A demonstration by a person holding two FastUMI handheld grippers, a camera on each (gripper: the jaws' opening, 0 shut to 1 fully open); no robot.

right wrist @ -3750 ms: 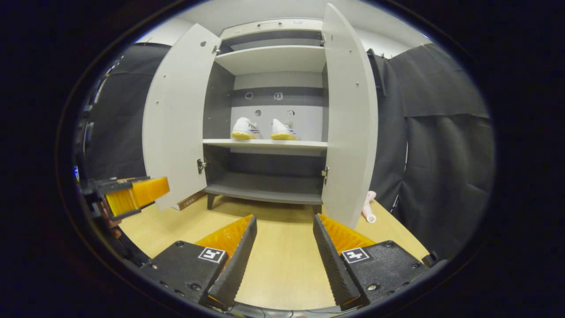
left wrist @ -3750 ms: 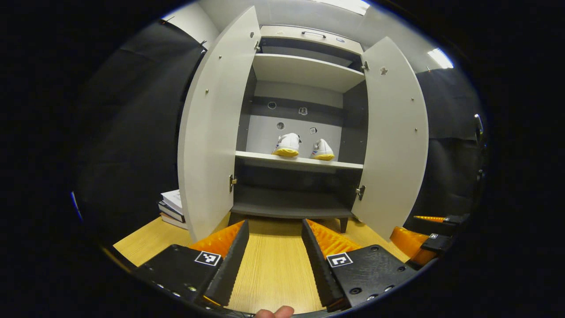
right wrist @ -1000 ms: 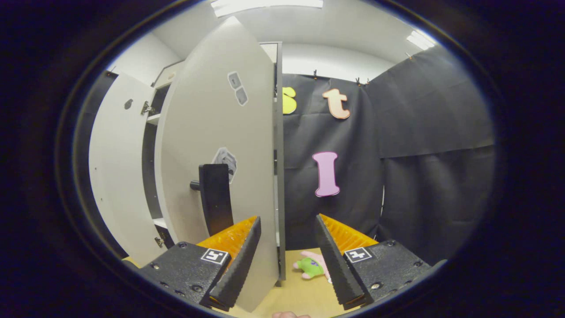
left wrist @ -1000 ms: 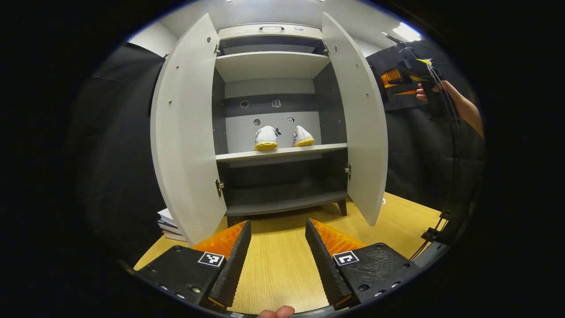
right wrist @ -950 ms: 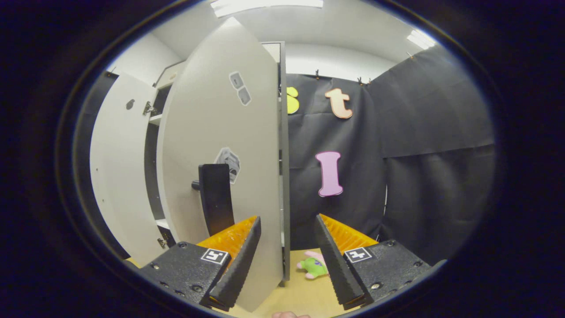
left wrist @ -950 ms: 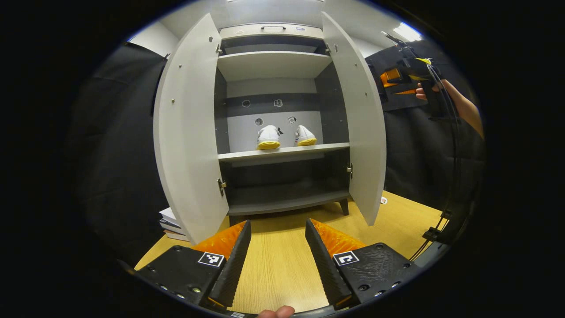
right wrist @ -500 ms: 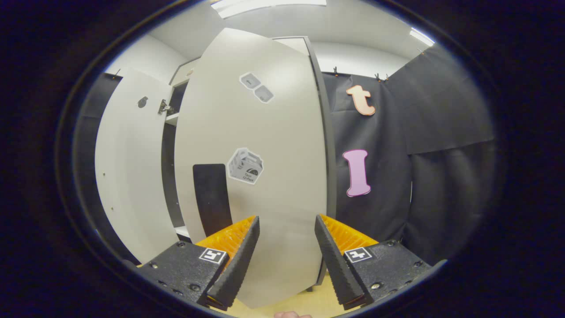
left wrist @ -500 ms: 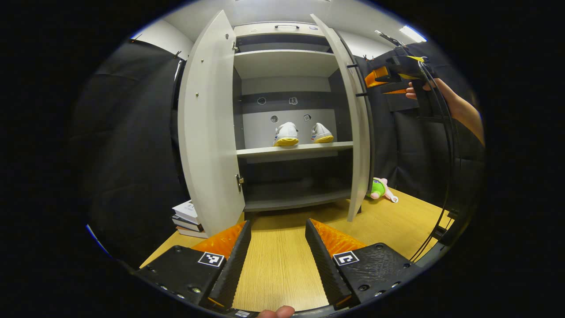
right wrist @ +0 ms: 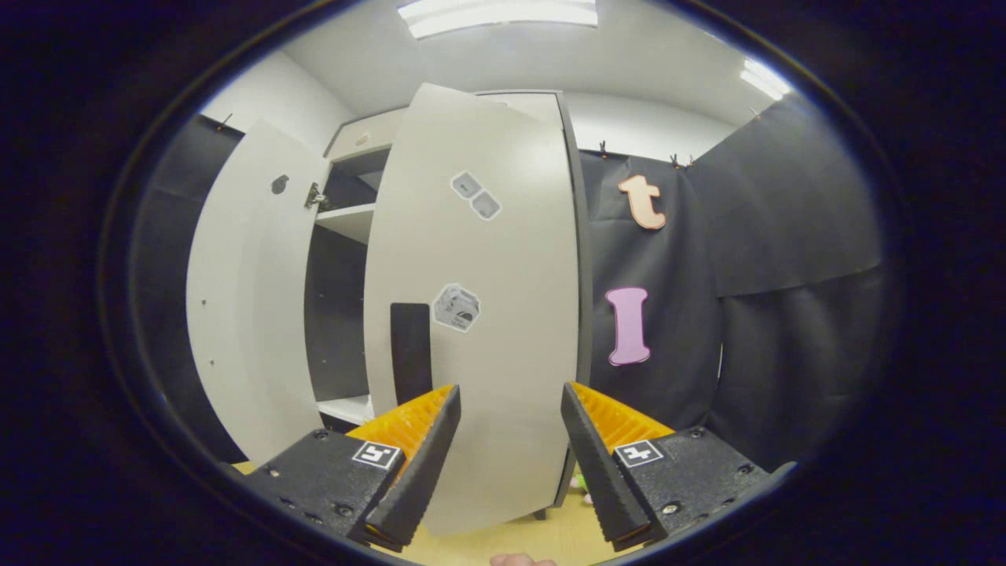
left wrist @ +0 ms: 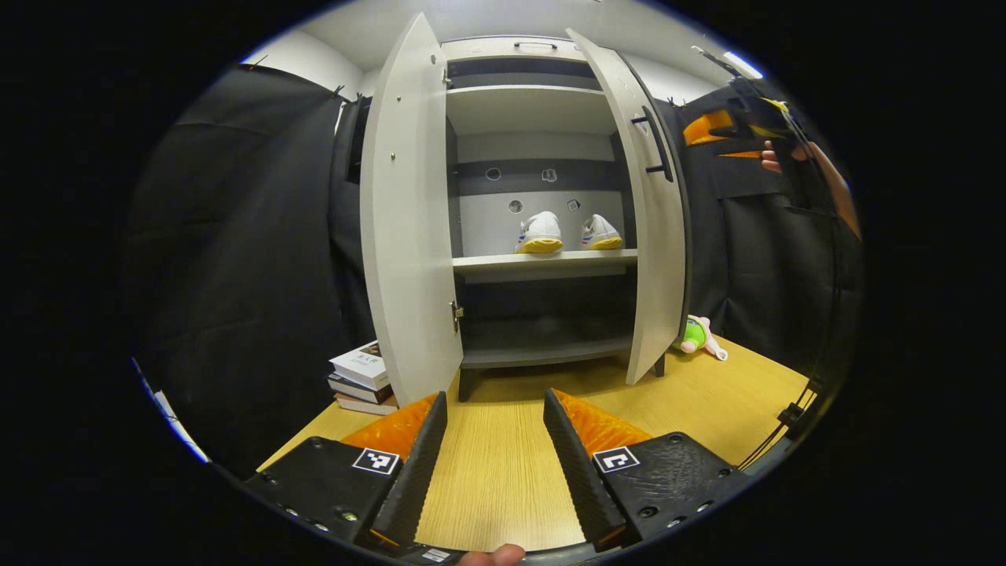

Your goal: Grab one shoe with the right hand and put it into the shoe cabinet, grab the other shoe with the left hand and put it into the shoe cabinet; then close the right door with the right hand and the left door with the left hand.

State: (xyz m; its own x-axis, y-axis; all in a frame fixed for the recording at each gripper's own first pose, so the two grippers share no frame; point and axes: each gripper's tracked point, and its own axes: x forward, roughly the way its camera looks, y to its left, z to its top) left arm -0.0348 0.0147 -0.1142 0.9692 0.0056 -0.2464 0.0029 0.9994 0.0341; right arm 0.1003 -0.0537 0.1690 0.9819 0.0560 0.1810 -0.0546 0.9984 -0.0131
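Inside, two shoes (left wrist: 539,233) (left wrist: 601,233) on one shelf (left wrist: 542,260), two doors (left wrist: 407,220) (left wrist: 651,212) ajar, both hand-held grippers (left wrist: 493,456) (right wrist: 507,452) agape, empty

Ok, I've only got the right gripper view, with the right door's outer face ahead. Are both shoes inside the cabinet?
Observer: Yes. The left shoe and right shoe sit side by side on the middle shelf.
Operator: How closed is the right door?
Observer: Only partly. From the front, a wide gap shows between the right door and the fully open left door.
Operator: And the left gripper?
Observer: The left gripper is open and empty, low over the wooden table, back from the cabinet.
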